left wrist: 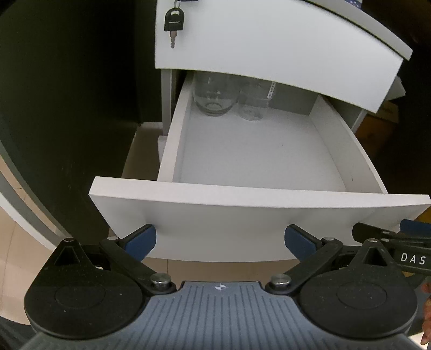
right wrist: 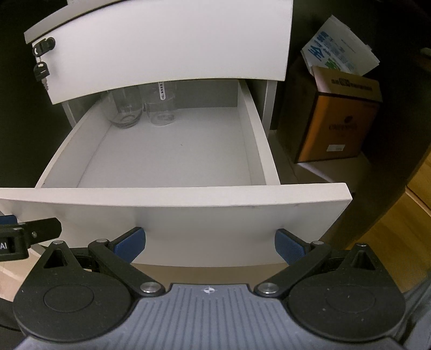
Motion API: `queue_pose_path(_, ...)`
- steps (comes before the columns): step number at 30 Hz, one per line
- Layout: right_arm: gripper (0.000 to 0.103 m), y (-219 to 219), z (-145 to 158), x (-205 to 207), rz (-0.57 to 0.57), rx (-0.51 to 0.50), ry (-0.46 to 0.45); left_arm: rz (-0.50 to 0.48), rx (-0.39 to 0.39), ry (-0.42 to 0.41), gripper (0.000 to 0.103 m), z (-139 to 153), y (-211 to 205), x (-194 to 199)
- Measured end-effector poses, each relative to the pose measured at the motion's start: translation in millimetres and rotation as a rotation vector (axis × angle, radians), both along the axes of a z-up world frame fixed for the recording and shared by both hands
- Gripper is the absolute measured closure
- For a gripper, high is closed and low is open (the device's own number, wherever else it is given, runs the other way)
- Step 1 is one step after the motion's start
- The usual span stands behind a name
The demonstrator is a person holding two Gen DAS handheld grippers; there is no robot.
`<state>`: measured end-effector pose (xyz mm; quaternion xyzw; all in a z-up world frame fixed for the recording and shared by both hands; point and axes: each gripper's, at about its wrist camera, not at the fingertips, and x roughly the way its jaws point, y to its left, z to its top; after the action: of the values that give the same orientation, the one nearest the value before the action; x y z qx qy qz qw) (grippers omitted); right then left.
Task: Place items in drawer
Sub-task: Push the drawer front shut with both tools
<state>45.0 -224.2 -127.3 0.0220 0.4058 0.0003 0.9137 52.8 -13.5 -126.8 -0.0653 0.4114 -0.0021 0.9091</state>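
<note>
Drawer (left wrist: 258, 212), white, pulled out below a closed upper drawer front (left wrist: 269, 45). Contents: round glass (left wrist: 215, 94) and straight glass (left wrist: 253, 103) (marked strip on its side), side by side at the back left; rest of the floor bare. Black key (left wrist: 173, 21) hanging from the upper lock. Left gripper (left wrist: 220, 241) and right gripper (right wrist: 210, 243): before the drawer front, jaws apart, holding nothing. Orange box (right wrist: 339, 126) with papers (right wrist: 339, 51), right of the cabinet.
</note>
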Motion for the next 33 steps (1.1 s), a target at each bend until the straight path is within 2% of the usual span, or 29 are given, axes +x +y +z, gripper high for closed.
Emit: queue_pose_path(33, 0.0, -10.6, -9.5, 94.4, -0.004, 0.011, -0.053, -0.037, 0.035, -0.079, 0.0, -13.4, -0.1, 23.3)
